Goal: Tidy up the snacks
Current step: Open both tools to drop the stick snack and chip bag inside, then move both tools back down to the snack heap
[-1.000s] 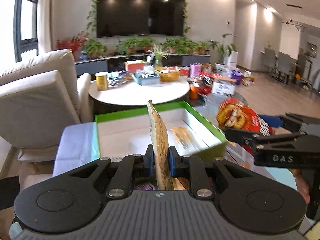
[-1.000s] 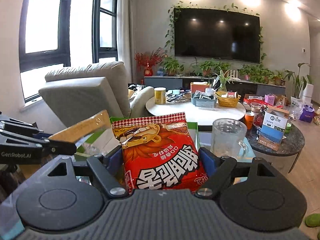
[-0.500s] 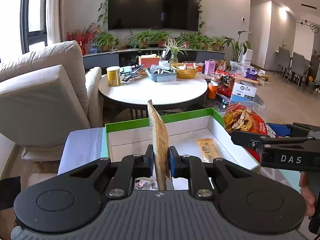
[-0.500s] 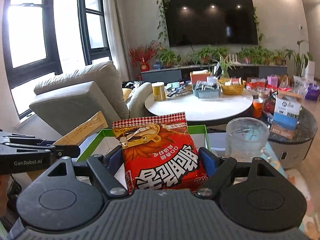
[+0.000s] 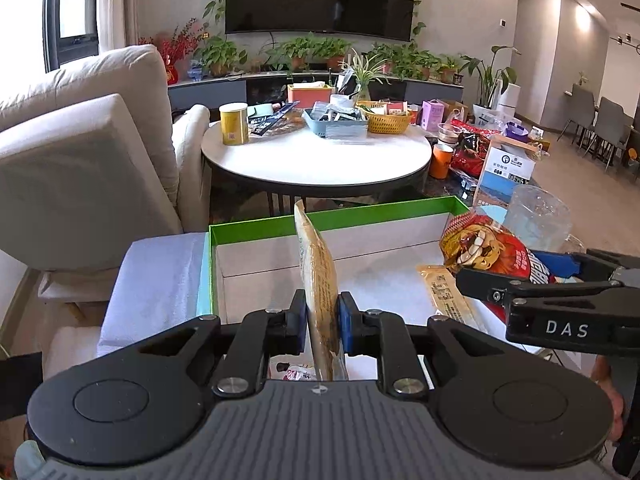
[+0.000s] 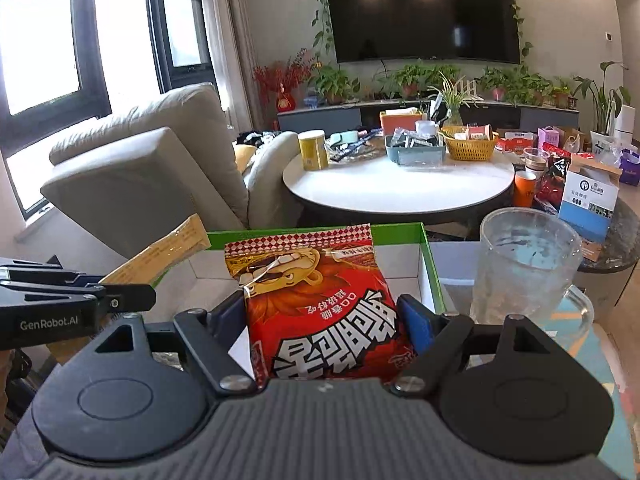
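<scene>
A green-rimmed white box (image 5: 360,216) lies open just below both grippers. My left gripper (image 5: 322,320) pinches a thin tan snack packet (image 5: 316,264) edge-up between its blue pads over the box's middle; its jaws are opening slightly, and the pads still touch the packet. My right gripper (image 6: 324,320) is shut wide on a red snack bag (image 6: 320,300) printed with a lion, over the box's right part. In the left wrist view that red snack bag (image 5: 484,248) hangs at the box's right side. Another tan packet (image 5: 444,292) lies flat inside the box.
A clear glass mug (image 6: 524,264) stands just right of the box. A beige armchair (image 5: 80,168) sits to the left. Behind the box is a round white table (image 5: 320,160) with a yellow can, baskets and other items. A cluttered dark table (image 6: 616,236) stands at the right.
Both grippers have come forward and lower over the box with their packets still held. More of the box's inside shows now, and the mug is closer.
</scene>
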Demonstrator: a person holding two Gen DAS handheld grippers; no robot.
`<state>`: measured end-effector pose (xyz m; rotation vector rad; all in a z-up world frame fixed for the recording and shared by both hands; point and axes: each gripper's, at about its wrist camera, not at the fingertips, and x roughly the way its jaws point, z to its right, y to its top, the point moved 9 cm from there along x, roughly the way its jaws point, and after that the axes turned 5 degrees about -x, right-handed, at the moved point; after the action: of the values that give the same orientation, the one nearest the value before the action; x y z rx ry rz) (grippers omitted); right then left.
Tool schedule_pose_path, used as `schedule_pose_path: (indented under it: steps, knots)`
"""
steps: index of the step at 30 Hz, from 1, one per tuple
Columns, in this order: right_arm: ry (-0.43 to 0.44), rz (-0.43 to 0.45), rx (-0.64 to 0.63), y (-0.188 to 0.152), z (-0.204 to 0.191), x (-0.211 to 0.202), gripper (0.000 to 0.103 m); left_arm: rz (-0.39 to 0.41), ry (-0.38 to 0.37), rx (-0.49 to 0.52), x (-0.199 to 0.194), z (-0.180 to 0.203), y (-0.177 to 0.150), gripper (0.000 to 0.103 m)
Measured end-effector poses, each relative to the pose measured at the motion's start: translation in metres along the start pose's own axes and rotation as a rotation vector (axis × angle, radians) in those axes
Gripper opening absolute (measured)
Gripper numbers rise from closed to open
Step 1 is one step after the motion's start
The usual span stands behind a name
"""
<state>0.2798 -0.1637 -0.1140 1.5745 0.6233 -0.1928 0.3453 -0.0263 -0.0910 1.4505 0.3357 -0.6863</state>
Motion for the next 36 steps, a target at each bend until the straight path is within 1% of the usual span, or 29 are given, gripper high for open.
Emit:
schedule_pose_path:
  steps: [2,3,4,7,12,15,17,24,29,33,36]
  knots:
    - [-0.041,0.003,0.010,-0.003,0.003,0.003,0.079,-0.002,0.008,-0.016,0.003,-0.003,-0.002,0.025]
    - [-0.058,0.011,0.012,-0.003,0.004,0.004,0.079,-0.005,0.013,-0.022,0.004,-0.005,-0.002,0.034]
    - [-0.071,0.026,0.013,-0.005,0.005,0.001,0.079,-0.003,0.015,-0.027,0.003,-0.006,-0.003,0.039]
    - [-0.073,0.037,0.019,-0.007,0.006,-0.005,0.079,0.012,0.019,-0.026,-0.003,-0.008,-0.005,0.040]
    - [-0.057,0.019,0.045,-0.004,0.008,-0.007,0.079,0.018,0.011,-0.034,-0.023,-0.010,-0.011,0.040]
    - [-0.036,0.012,0.049,-0.003,0.007,-0.012,0.079,0.027,0.005,-0.033,-0.039,-0.011,-0.016,0.042]
    - [-0.031,0.009,0.043,-0.006,0.006,-0.019,0.079,0.030,0.004,-0.038,-0.049,-0.011,-0.022,0.045]
    - [-0.032,0.007,0.002,-0.018,0.000,-0.047,0.079,0.014,-0.019,-0.057,-0.075,-0.010,-0.042,0.046]
    - [-0.047,0.018,-0.028,-0.026,-0.001,-0.068,0.079,-0.031,-0.041,-0.070,-0.088,-0.004,-0.064,0.050]
    - [-0.039,0.007,-0.034,-0.038,-0.001,-0.082,0.079,-0.093,-0.089,-0.076,-0.092,0.007,-0.087,0.051]
    - [-0.026,-0.012,-0.069,-0.051,-0.005,-0.091,0.079,-0.130,-0.083,-0.069,-0.091,0.014,-0.101,0.051]
